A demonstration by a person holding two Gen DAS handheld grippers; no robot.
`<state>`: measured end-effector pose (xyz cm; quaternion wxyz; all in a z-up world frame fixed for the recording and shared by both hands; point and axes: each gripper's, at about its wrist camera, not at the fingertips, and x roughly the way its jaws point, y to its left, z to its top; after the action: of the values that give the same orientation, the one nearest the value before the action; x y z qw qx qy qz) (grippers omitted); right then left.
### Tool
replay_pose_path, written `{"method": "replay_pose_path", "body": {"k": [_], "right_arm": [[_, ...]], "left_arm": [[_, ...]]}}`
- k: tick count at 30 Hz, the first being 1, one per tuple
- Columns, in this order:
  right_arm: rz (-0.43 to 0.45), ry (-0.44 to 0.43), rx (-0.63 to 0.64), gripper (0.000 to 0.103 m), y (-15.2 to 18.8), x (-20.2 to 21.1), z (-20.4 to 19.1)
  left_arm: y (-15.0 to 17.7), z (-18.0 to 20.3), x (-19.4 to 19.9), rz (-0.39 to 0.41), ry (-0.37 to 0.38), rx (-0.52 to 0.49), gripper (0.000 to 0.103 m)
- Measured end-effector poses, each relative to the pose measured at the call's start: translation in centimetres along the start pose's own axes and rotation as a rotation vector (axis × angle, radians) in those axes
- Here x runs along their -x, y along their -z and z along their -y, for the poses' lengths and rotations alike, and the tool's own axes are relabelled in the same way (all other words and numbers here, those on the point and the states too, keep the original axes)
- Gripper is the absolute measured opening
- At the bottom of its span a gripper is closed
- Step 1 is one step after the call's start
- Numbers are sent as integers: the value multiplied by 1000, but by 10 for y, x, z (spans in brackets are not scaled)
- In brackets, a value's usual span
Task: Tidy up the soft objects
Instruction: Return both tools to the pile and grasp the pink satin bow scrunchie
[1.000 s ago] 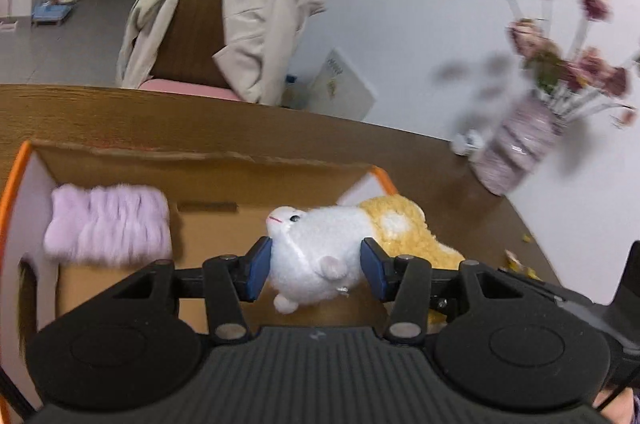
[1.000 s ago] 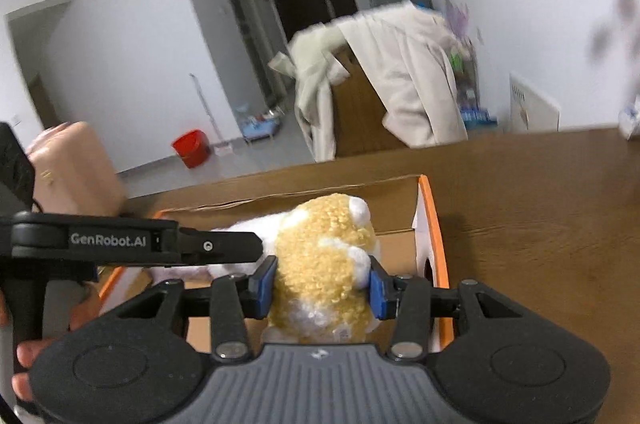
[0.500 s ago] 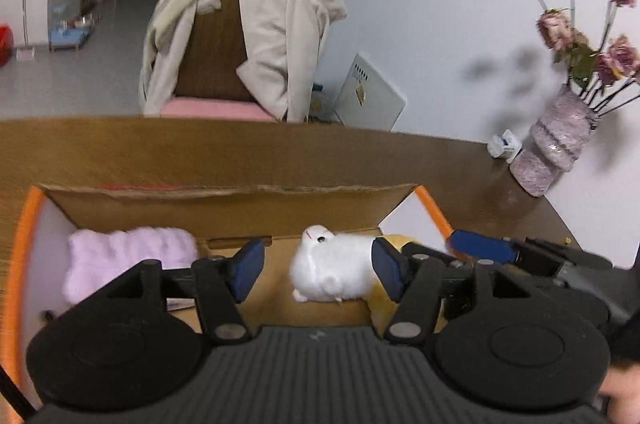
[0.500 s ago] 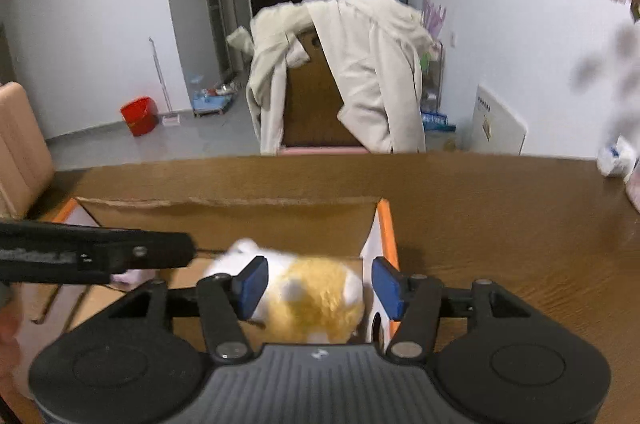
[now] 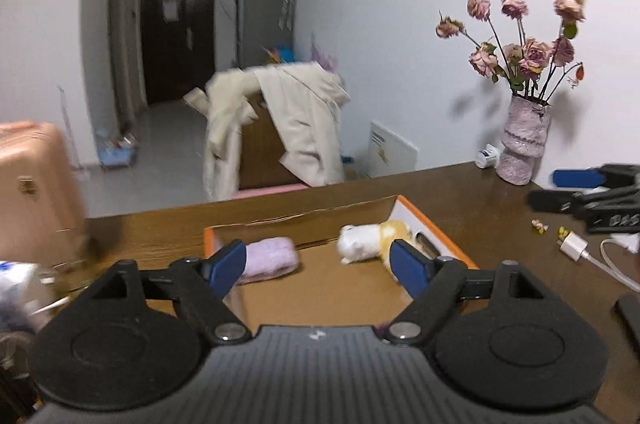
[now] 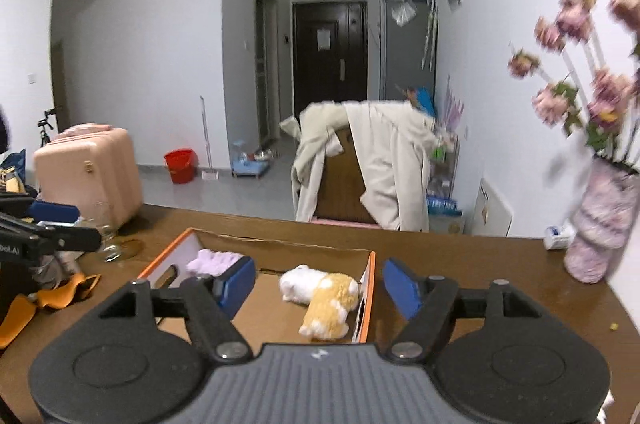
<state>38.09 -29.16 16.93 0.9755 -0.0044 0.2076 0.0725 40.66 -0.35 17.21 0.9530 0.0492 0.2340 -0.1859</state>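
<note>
Item 1: your left gripper, lower centre of the left wrist view. Its blue pads are spread wide with nothing between them; it hangs above the near part of the box.

Item 2: your right gripper, lower centre of the right wrist view. It is likewise spread wide and empty-handed, with blue pads either side of the box's right wall. It also shows at the right edge of the left wrist view, over the table.

Item 3: cardboard box, open-topped with an orange rim, standing on the brown wooden table, centre of both views.

Item 4: white and yellow plush toy, lying on its side on the box floor, in the right part of the box, against or just beside the right wall; the white end points toward frame left.

Item 5: lilac fluffy cloth, folded, on the box floor at the left side, well apart from the plush.

Item 6: pink vase with dried roses, right of frame, standing on the table beyond the box.

Item 7: white charger and cable, lower right of the left wrist view, on the table.

Item 8: chair draped with a cream coat, centre of frame, behind the table's far edge.

Item 9: pink suitcase, left of frame, on the floor.

Item 10: red bucket, centre left, on the floor by the wall.
</note>
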Motion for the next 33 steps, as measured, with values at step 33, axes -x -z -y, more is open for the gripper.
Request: {"method": "replay_pose_path", "body": {"k": [33], "right_arm": [[-39,-140,-162,66,202,113,-108]], "left_arm": [[214,20,126,66,-87,147,87]]}}
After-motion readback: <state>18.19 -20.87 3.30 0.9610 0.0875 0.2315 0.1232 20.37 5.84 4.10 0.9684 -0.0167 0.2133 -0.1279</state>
